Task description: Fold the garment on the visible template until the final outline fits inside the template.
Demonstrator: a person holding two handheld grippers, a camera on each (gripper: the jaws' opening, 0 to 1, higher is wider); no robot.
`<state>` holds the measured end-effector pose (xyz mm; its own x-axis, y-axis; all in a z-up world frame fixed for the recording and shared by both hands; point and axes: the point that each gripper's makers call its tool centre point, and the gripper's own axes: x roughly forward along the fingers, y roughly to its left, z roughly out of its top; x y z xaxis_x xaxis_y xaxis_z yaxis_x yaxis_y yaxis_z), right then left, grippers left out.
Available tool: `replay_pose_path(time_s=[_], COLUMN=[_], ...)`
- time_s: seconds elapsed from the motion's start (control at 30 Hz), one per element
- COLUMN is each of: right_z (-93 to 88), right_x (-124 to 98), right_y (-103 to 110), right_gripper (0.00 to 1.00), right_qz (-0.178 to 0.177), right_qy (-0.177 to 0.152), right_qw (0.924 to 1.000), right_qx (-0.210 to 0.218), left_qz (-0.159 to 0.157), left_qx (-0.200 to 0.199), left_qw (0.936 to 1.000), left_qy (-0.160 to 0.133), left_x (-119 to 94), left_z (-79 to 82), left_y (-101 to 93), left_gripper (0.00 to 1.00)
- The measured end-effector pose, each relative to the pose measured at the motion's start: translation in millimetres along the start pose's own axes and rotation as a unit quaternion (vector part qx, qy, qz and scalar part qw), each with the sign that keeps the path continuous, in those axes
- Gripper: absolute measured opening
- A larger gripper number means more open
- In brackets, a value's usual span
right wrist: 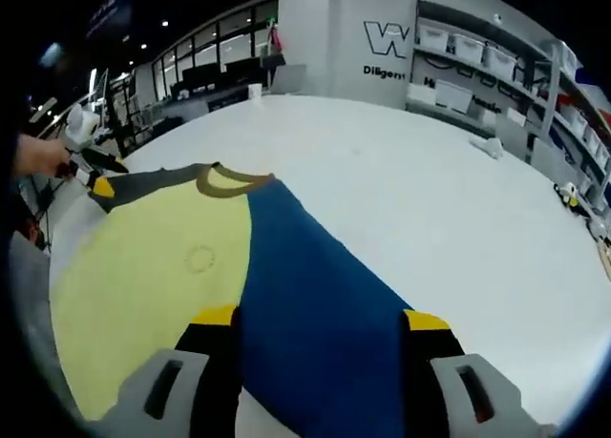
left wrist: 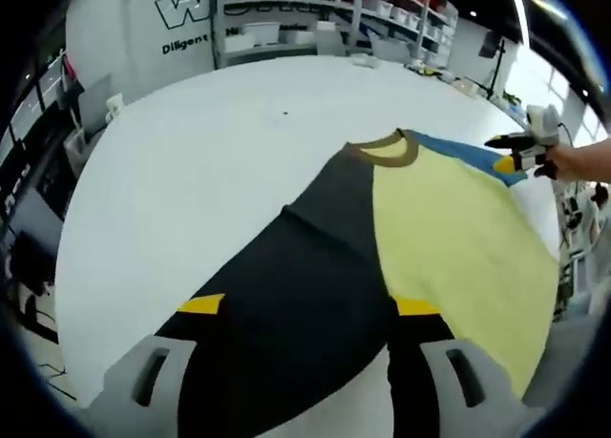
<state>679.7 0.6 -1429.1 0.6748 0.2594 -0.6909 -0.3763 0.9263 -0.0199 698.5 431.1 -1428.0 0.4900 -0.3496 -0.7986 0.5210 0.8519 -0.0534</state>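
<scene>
A shirt with a yellow body and an olive collar lies spread flat on the white table. Its dark grey sleeve runs toward me between the wide-apart jaws of my left gripper, which stands open around it. The blue sleeve lies the same way between the spread jaws of my right gripper, also open. In the left gripper view the right gripper sits at the blue sleeve's end. In the right gripper view the left gripper sits at the grey sleeve's end.
A person's hand holds each far gripper. Shelves with white bins and a wall with lettering stand beyond the table's far edge. A small white object lies on the table at the back right.
</scene>
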Motion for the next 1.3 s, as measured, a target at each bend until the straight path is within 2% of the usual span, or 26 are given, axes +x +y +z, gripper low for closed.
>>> replay_pose_path(time_s=[0.07,0.17,0.2,0.23,0.27,0.3,0.37,0.47,0.57,0.63,0.7,0.77,0.8,0.83,0.87,0.93,1.0,1.07,1.13,1.23,1.3], right_z=[-3.4,-16.6,-22.9,-36.6,-14.8,-22.9,-24.0,-23.3,-25.6,-25.0,-25.7,-23.6,-22.4,-24.4,-28.3,-12.2,3.0,20.4,32.5,47.1,56.1], right_x=[3,5,5,4,4,-4,-4,-2,-3,-3,-3,0,1,1,-1,-1,4,12,21,34,41], right_y=[-3,-6,-7,-9,-12,-14,-12,-15,-19,-24,-26,-24,-23,-20,-21,-20,-17,-5,7,27,46], right_gripper=[0.72,0.74,0.75,0.77,0.77,0.76,0.75,0.76,0.74,0.72,0.7,0.73,0.76,0.78,0.77,0.68,0.67,0.68,0.65,0.66,0.66], right_qz=[-0.005,-0.015,-0.02,-0.025,-0.028,-0.029,-0.031,-0.036,-0.051,-0.061,-0.064,-0.051,-0.049,-0.045,-0.047,-0.041,-0.034,-0.012,0.006,0.035,0.059], right_qy=[0.006,0.023,0.034,0.06,-0.007,0.018,0.013,0.002,0.008,0.001,0.001,0.0,0.0,0.018,0.038,0.008,-0.011,-0.031,-0.037,-0.045,-0.048], right_qw=[1.0,0.9995,0.999,0.9974,0.9981,0.9987,0.9989,0.9981,0.997,0.9955,0.9952,0.9938,0.994,0.9945,0.9942,0.9941,0.9961,0.9974,0.9981,0.9978,0.9971], right_qx=[0.004,0.016,0.02,0.031,0.055,0.038,0.033,0.049,0.057,0.072,0.074,0.099,0.099,0.093,0.089,0.1,0.081,0.064,0.049,0.035,-0.005], left_qz=[0.002,0.039,0.042,0.064,0.055,0.058,0.059,0.067,0.077,0.088,0.085,0.075,0.071,0.068,0.069,0.069,0.059,0.05,0.035,0.024,0.008], left_qx=[-0.012,-0.037,-0.042,-0.033,-0.034,-0.048,-0.069,-0.09,-0.106,-0.125,-0.132,-0.14,-0.141,-0.14,-0.133,-0.118,-0.109,-0.092,-0.077,-0.06,-0.05], left_qw=[0.9999,0.9979,0.9976,0.9974,0.9977,0.9971,0.9958,0.9937,0.9914,0.9882,0.9874,0.9872,0.9874,0.9878,0.9887,0.9905,0.9918,0.9939,0.9956,0.9972,0.998], left_qy=[0.007,0.037,0.036,0.001,0.02,0.014,0.004,0.0,-0.003,-0.007,-0.015,-0.013,-0.007,-0.001,-0.004,-0.015,-0.029,-0.036,-0.04,-0.038,-0.039], left_x=[5,8,8,9,6,5,3,-2,-6,-10,-12,-13,-14,-15,-16,-16,-15,-11,-4,6,14], left_z=[-4.1,-21.4,-24.6,-15.8,-23.3,-23.7,-21.9,-25.8,-30.2,-35.0,-36.7,-35.6,-35.9,-35.9,-33.7,-24.2,-9.4,5.2,17.7,29.0,35.6], left_y=[-0.8,7.7,9.1,18.9,16.4,17.1,18.4,24.5,29.8,35.2,35.7,31.1,29.2,28.2,28.6,30.8,27.3,20.5,10.5,-2.9,-15.1], left_gripper=[0.73,0.79,0.81,0.8,0.78,0.77,0.76,0.74,0.74,0.75,0.76,0.79,0.79,0.76,0.75,0.72,0.7,0.7,0.68,0.71,0.72])
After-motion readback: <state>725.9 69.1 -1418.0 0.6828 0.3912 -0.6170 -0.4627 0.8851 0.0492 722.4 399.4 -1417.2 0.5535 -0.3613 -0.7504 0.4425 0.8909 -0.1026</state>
